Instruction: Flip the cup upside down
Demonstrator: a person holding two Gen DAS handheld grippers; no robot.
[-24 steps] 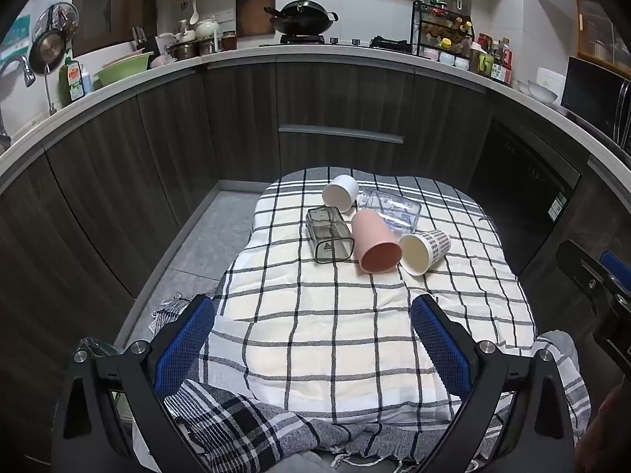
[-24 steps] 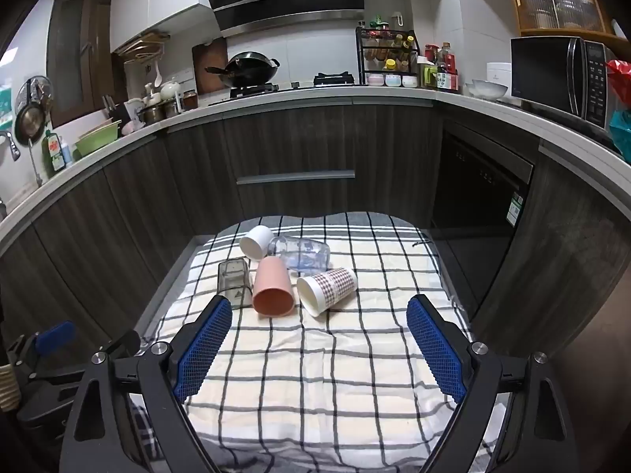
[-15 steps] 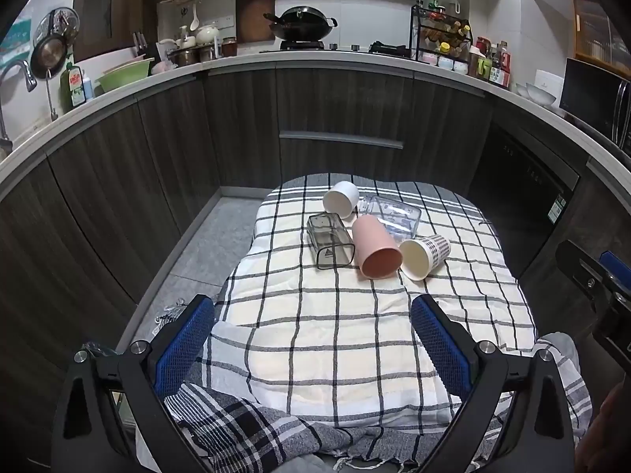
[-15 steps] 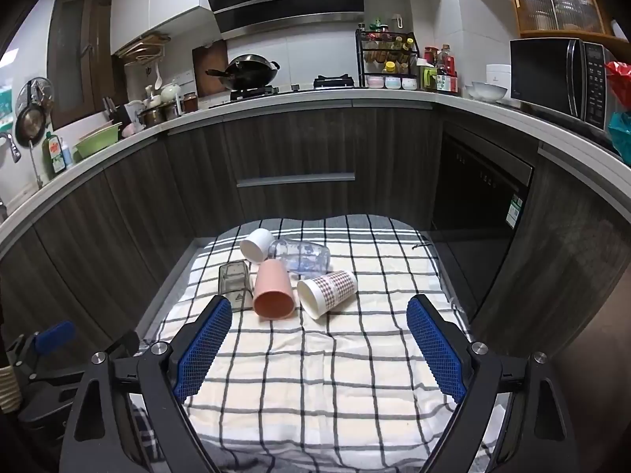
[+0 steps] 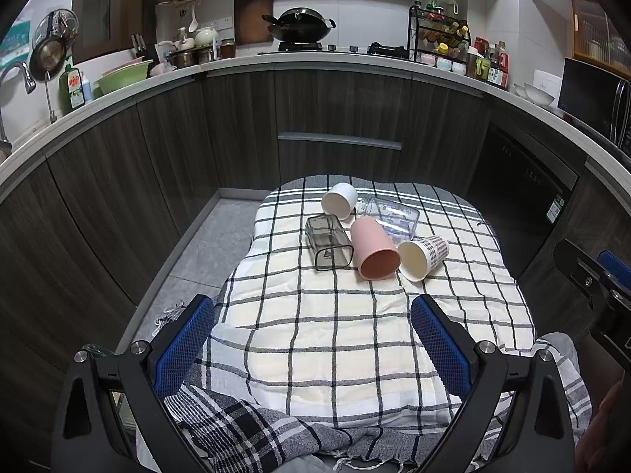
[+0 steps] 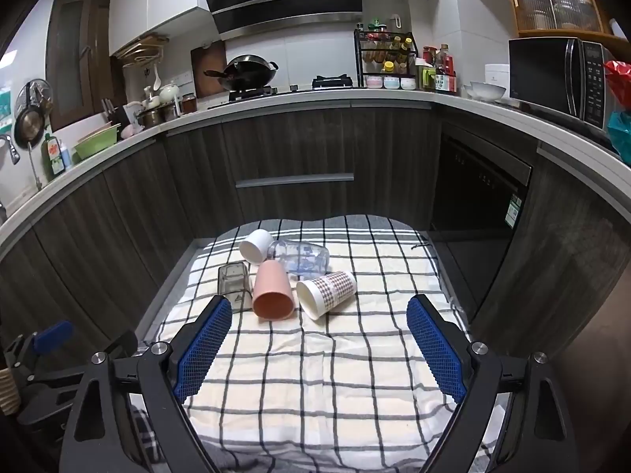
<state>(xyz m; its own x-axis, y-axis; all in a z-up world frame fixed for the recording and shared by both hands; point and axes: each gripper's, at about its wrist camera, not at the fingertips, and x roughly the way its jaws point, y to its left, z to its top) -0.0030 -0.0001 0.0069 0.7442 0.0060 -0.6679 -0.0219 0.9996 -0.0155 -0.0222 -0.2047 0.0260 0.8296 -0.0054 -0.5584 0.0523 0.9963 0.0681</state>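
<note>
Several cups lie on their sides in a cluster on a checked cloth: a pink cup, a plaid paper cup, a white cup, a smoky square cup and a clear printed cup. My left gripper is open and empty, well short of the cups. My right gripper is open and empty, just short of the cluster.
Dark kitchen cabinets curve round behind the cloth-covered table. The countertop holds a wok, a spice rack and a microwave. A grey floor strip lies left of the table. My right gripper shows at the left wrist view's right edge.
Both views have shifted slightly: the left gripper has tilted or dropped a little, so the cups sit lower in its view. The cups have not moved. Both grippers stay open.
</note>
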